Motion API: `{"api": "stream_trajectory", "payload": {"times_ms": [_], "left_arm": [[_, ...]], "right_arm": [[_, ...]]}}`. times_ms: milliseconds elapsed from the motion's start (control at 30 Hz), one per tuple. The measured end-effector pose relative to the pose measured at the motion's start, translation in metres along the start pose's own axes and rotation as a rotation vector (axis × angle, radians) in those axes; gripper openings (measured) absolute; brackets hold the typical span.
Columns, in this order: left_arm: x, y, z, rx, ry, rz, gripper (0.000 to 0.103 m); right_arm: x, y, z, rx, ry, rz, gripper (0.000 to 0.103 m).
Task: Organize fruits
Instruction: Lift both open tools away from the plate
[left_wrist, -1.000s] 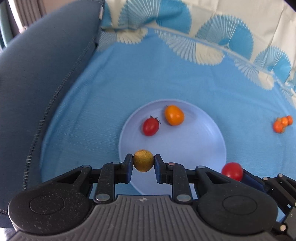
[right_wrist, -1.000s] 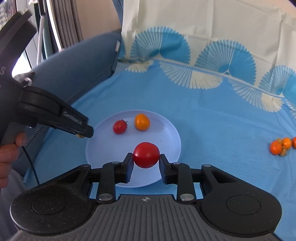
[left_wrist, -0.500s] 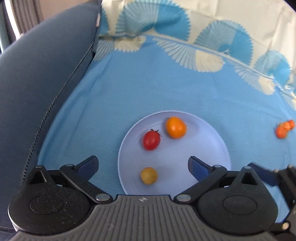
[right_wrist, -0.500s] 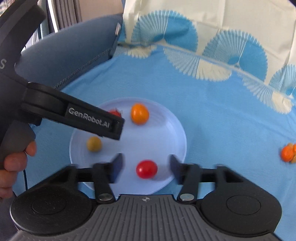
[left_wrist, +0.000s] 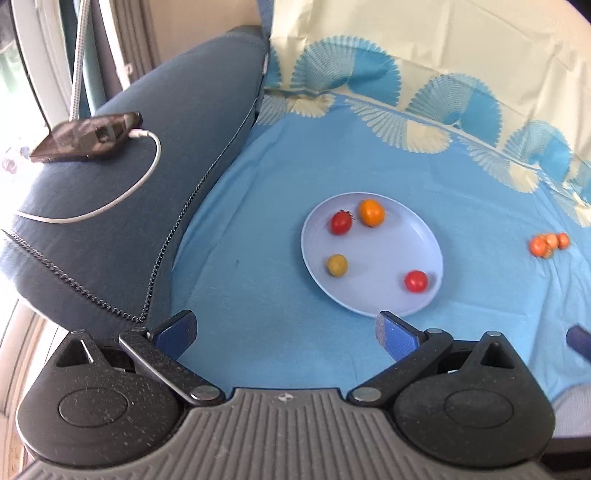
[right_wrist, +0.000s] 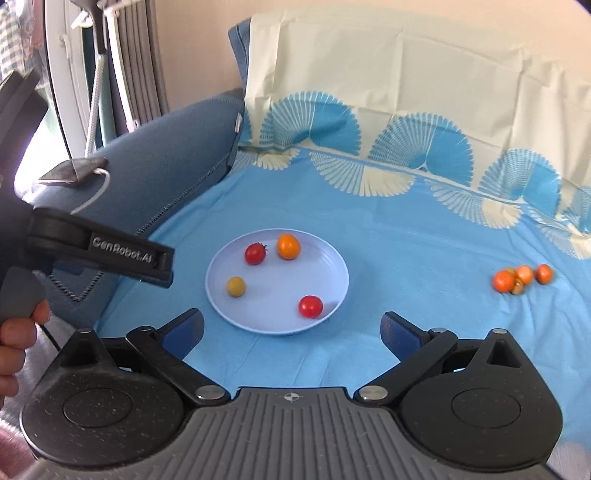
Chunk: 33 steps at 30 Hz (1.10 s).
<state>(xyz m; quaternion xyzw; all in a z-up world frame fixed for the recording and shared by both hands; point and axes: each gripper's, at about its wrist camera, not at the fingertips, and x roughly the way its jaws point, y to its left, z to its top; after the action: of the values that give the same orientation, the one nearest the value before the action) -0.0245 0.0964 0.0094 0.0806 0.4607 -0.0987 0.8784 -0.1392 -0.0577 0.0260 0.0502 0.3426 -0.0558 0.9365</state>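
A pale blue plate (left_wrist: 369, 295) (right_wrist: 280, 291) lies on the blue cloth. On it are a red tomato with a stem (left_wrist: 341, 222) (right_wrist: 255, 253), an orange fruit (left_wrist: 371, 213) (right_wrist: 288, 246), a yellow-green fruit (left_wrist: 337, 264) (right_wrist: 236, 286) and a second red tomato (left_wrist: 416, 281) (right_wrist: 310, 306). My left gripper (left_wrist: 284, 325) hangs open just short of the plate's near rim, holding nothing. My right gripper (right_wrist: 291, 323) is also drawn back from the plate; its jaws are opening with nothing between them.
A cluster of small orange fruits (left_wrist: 549, 242) (right_wrist: 522, 277) lies on the cloth to the right. A dark blue cushion (left_wrist: 129, 221) bounds the left side, with a phone (left_wrist: 88, 136) and white cable on it. A hand (right_wrist: 18, 332) grips the left tool.
Both grippers let go: the yellow-green fruit and the red tomato now rest on the plate. Both have opened wide and pulled back and up from the plate.
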Motion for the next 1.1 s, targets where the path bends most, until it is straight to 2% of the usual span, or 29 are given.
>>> {"api": "stream_trajectory", "payload": {"times_ms": [100,367,533,667,1100], "left_arm": [[-0.02,-0.003,-0.006,0.025,-0.045,0.02,0.103],[-0.063,-0.011,-0.024,0.048,-0.123,0.001,0.103],[-0.082,-0.01,-0.023,0.046,-0.183,-0.005,0.103],[-0.092,-0.012,-0.02,0.042,-0.207,-0.003,0.103],[-0.098,-0.004,-0.023,0.027,-0.217,0.014,0.103]], "right_arm": [[-0.02,0.003,-0.005,-0.007,-0.041,-0.022,0.102],[-0.058,0.002,-0.015,0.036,-0.099,-0.046,0.102],[-0.072,0.004,-0.014,0.045,-0.135,-0.071,0.102],[-0.081,0.005,-0.015,0.035,-0.185,-0.073,0.102],[-0.085,0.007,-0.015,0.05,-0.195,-0.078,0.102]]}}
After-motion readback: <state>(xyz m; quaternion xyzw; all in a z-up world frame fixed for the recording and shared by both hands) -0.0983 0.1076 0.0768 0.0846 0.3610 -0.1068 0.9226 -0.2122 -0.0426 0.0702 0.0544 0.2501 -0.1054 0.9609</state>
